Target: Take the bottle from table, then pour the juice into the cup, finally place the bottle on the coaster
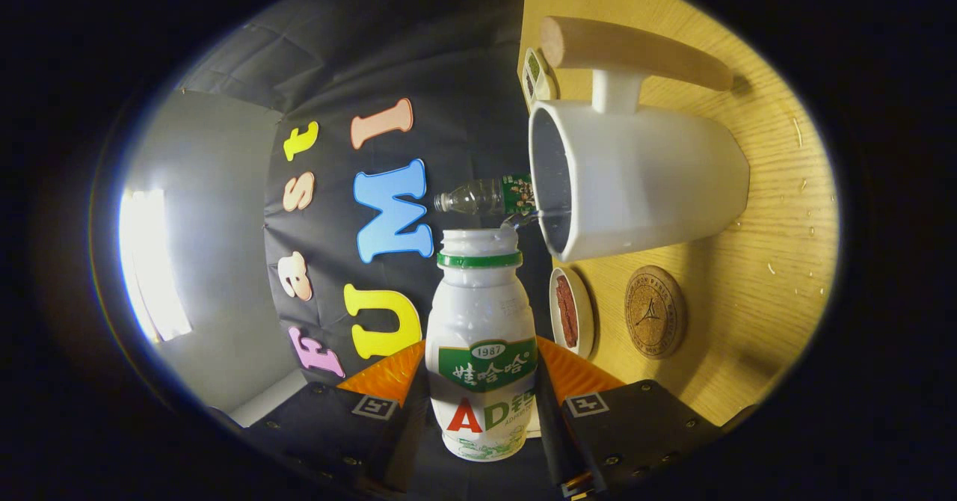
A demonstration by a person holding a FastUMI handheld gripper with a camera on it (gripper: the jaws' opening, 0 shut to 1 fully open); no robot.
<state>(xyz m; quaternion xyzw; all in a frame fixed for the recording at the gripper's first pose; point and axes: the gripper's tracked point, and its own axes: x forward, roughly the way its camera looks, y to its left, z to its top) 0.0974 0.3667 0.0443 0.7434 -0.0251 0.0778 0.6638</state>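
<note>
My gripper (482,396) is shut on a white juice bottle (482,321) with a green neck band and green label, one finger pressing each side of its body. The whole view is rolled sideways, so the bottle is tipped over. Its open mouth sits just beside the rim of the white cup (635,179), which has a wooden bar handle. A thin stream of liquid runs from the bottle's mouth into the cup. The round cork coaster (654,312) lies on the wooden table (777,209) next to the cup, beyond the fingers.
A small white dish (572,312) holding something red-brown stands between the coaster and the bottle. A clear plastic bottle (486,196) with a green label stands behind the cup's rim. A small green-and-white box (537,75) sits by the cup's handle. Droplets dot the table.
</note>
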